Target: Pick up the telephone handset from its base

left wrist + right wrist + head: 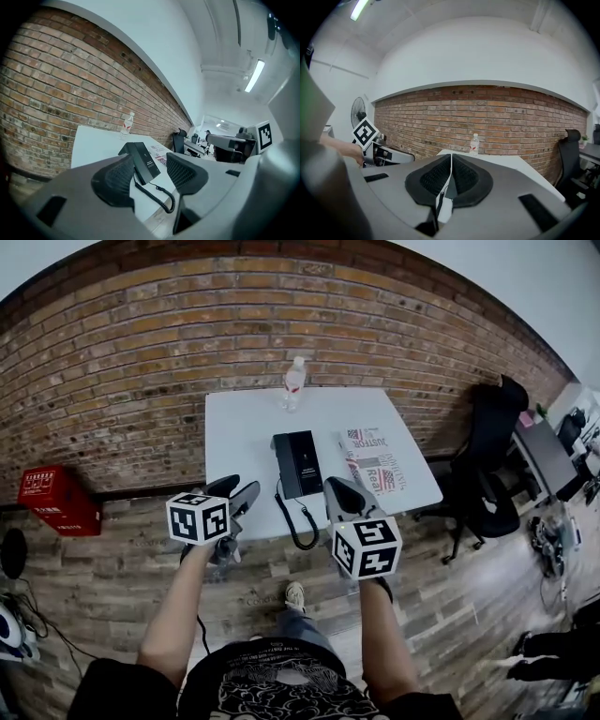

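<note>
One black handset (284,465) lies on its base (307,463) mid-way across a white table (244,427), its cord (298,526) looping off the near edge. The left gripper (239,491), short of the table, gapes wide and empty; it should probably square up across the handset's middle before closing. The right gripper (337,487) is closed on nothing. The papers (373,460) show "Real"; the bottle (293,383) label is unreadable.

Matt plastic telephone (297,463); rough brick wall (141,352)
</note>
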The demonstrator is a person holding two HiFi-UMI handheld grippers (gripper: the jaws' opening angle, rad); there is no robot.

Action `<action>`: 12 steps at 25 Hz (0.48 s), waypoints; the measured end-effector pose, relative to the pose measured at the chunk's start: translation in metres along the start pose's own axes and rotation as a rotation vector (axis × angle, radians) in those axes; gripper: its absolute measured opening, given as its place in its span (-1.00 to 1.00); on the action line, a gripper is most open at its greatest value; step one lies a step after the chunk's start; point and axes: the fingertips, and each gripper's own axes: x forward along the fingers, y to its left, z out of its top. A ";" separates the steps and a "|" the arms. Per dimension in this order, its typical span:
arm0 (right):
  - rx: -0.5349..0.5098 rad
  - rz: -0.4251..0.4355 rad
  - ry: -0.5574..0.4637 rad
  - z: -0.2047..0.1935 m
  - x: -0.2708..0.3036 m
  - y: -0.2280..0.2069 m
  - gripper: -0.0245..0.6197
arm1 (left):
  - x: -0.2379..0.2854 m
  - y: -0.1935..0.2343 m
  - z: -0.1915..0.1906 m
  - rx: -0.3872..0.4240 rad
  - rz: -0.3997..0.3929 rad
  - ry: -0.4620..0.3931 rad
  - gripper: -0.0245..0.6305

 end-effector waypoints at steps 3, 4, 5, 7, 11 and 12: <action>-0.002 0.018 0.003 -0.003 0.014 -0.010 -0.92 | 0.021 0.002 -0.003 -0.011 -0.023 0.030 -0.31; -0.004 0.026 0.007 -0.004 0.019 -0.013 -0.92 | 0.028 0.004 -0.005 -0.026 -0.027 0.038 -0.31; -0.005 0.034 0.011 -0.006 0.024 -0.016 -0.92 | 0.034 0.007 -0.007 -0.046 -0.029 0.044 -0.31; -0.003 0.047 0.016 -0.007 0.036 -0.022 -0.92 | 0.047 0.013 -0.012 -0.078 -0.032 0.065 -0.31; 0.000 0.069 0.031 -0.009 0.059 -0.037 -0.92 | 0.075 0.023 -0.022 -0.137 -0.055 0.121 -0.31; 0.000 0.074 0.036 -0.011 0.065 -0.041 -0.92 | 0.082 0.026 -0.024 -0.166 -0.058 0.126 -0.31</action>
